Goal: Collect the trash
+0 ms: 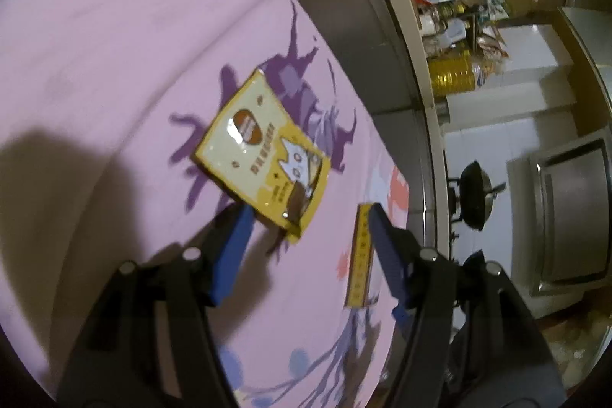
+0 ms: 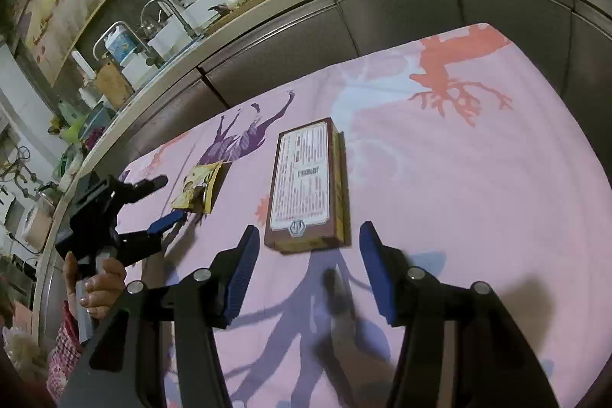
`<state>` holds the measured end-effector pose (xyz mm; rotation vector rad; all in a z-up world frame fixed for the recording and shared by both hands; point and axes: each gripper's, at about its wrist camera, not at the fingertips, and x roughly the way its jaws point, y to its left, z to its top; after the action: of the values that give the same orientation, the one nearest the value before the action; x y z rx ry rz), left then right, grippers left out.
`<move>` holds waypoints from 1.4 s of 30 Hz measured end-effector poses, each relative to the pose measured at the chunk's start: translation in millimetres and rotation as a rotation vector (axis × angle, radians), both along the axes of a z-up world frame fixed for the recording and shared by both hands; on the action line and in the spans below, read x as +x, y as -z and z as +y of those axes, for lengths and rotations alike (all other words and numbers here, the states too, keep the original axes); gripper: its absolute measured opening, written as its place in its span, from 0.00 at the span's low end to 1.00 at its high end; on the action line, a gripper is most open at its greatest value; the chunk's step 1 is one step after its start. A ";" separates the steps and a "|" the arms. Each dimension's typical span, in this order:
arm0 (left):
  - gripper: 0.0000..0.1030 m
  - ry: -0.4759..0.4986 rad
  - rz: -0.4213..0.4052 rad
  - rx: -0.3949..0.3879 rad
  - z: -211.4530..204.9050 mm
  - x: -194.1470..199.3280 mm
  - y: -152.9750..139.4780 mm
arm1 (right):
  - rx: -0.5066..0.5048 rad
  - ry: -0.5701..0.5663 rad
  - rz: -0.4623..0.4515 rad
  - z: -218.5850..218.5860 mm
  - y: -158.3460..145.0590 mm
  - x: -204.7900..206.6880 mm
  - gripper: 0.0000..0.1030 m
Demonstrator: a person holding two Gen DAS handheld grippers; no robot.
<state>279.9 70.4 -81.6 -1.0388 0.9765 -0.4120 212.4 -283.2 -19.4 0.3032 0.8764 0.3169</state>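
On the pink cloth (image 2: 478, 178), the left gripper (image 1: 306, 213) stands with jaws apart and empty, its tips at the near corner of the yellow snack packet (image 1: 264, 155), which lies flat at 9 o'clock of the box. The right gripper (image 2: 306, 236), also apart and empty, straddles the near end of the brown box (image 2: 306, 186). The box's long axis runs 6 to 12 o'clock, label up. Advance until the pads flank the box sides, then close squarely.

A yellow snack wrapper (image 1: 264, 151), torn open at one corner, lies flat on the pink cloth. A brown box (image 2: 306, 186) with a white printed label facing up lies flat beside it, apart.
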 end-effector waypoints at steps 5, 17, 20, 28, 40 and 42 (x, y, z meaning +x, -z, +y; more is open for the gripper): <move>0.42 -0.018 0.011 0.043 -8.3 23.4 2.5 | -0.035 0.029 -0.010 8.1 5.7 18.5 0.51; 0.10 -0.030 0.045 0.007 0.9 30.1 22.7 | -0.201 -0.025 -0.144 64.8 0.3 54.7 0.51; 0.10 -0.022 0.032 0.023 -2.8 28.2 20.3 | -0.191 -0.149 -0.113 97.0 -14.8 95.7 0.36; 0.15 -0.016 0.042 0.003 0.2 27.0 18.8 | -0.147 -0.249 0.178 157.8 25.8 191.2 0.15; 0.50 -0.010 -0.030 0.091 -10.8 32.9 -2.6 | 0.104 -0.353 0.298 157.6 53.8 152.5 0.14; 0.37 -0.004 -0.021 0.105 -13.2 36.6 -1.9 | 0.093 -0.364 0.283 159.1 53.0 145.4 0.14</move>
<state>316.6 57.2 -79.8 -0.9398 0.9675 -0.3638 357.8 -124.1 -72.4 0.2780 1.2002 0.6649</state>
